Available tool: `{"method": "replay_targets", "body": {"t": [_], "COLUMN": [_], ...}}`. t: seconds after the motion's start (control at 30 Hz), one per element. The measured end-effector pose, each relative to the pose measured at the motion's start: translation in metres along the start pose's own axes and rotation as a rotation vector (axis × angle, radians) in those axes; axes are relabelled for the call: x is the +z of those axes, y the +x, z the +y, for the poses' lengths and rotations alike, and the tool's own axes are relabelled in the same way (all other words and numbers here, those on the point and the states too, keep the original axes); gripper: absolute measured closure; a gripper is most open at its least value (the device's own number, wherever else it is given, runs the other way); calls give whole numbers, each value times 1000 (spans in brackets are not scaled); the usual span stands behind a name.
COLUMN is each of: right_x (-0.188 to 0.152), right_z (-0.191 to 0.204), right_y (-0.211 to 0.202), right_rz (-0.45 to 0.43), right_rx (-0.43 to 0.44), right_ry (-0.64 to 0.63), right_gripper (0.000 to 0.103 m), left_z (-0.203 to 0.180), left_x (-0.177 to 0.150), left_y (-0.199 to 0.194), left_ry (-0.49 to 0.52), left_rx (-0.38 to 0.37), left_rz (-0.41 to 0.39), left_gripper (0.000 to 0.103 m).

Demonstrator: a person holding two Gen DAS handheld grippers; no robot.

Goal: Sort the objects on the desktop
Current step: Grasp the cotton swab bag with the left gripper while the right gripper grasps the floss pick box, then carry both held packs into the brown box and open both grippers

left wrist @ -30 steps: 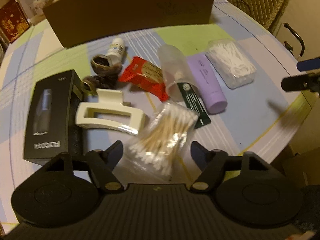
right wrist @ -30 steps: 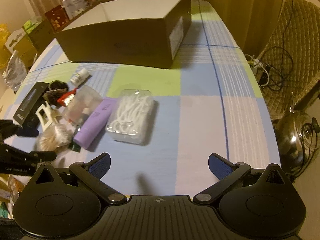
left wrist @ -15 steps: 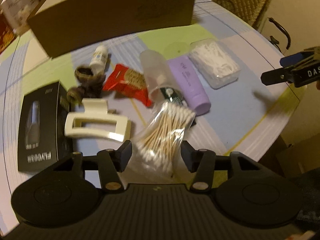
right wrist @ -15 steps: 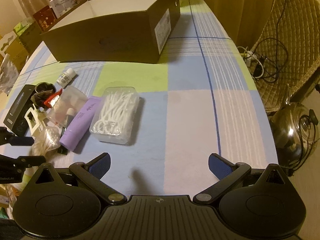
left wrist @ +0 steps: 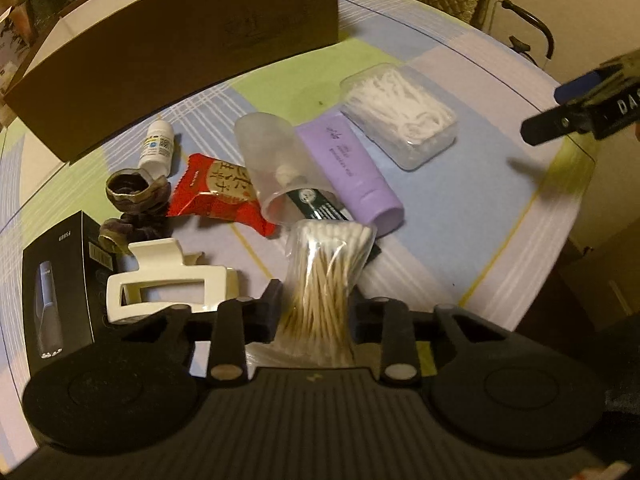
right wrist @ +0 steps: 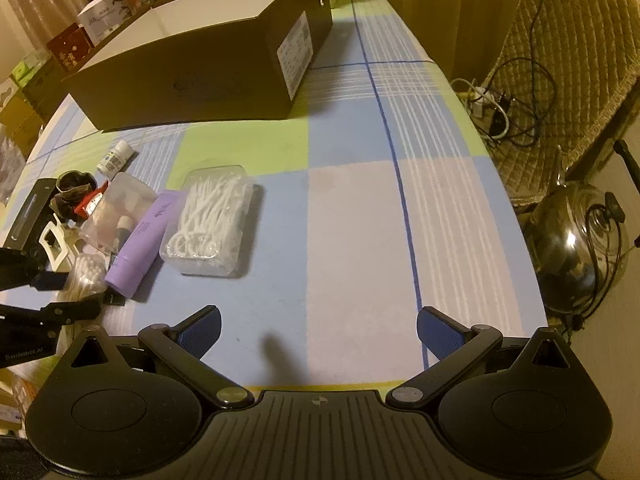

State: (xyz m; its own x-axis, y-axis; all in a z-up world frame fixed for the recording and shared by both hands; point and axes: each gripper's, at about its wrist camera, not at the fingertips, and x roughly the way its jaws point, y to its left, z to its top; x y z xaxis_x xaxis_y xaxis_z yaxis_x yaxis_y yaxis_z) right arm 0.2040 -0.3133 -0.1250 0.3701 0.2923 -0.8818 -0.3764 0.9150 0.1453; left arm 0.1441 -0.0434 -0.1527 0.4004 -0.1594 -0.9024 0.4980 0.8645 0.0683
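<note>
Gripping cotton swabs (left wrist: 320, 280) near table edge (left wrist: 500, 264)

Both views are dim, with a warm yellow-brown cast. Fisheye bending curves the worktop (left wrist: 460, 208) edge and the cardboard box (left wrist: 180, 44) toward the corners, which fall dark. The right gripper (left wrist: 580, 108) at 2 o'clock is smeared. A soft shadow lies at 6 o'clock on the worktop (right wrist: 360, 240), and the metal pot (right wrist: 576, 248) carries glare.
</note>
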Motion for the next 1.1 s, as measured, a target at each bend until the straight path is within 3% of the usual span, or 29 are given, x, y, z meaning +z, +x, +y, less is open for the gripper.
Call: {"method": "replay_targets", "body": {"t": [0.3, 0.57, 0.77, 1.1], "right_x": [6, 23, 39, 59], "right_z": [15, 48, 73, 95], "right_y": [2, 14, 31, 68], "right_rz": [-35, -78, -88, -26], "right_rx": [34, 69, 63, -31], "right_ry": [-27, -93, -118, -127], "right_gripper": [2, 3, 18, 39], "left_z": [18, 41, 56, 73], "left_x": [-1, 11, 17, 26], "left_y": [-30, -57, -61, -60], "left_ry": [-130, -213, -248, -244], "left_rx": [-4, 47, 81, 83], "left_rz": [-66, -129, -124, -130], "left_gripper": [83, 83, 83, 83]}}
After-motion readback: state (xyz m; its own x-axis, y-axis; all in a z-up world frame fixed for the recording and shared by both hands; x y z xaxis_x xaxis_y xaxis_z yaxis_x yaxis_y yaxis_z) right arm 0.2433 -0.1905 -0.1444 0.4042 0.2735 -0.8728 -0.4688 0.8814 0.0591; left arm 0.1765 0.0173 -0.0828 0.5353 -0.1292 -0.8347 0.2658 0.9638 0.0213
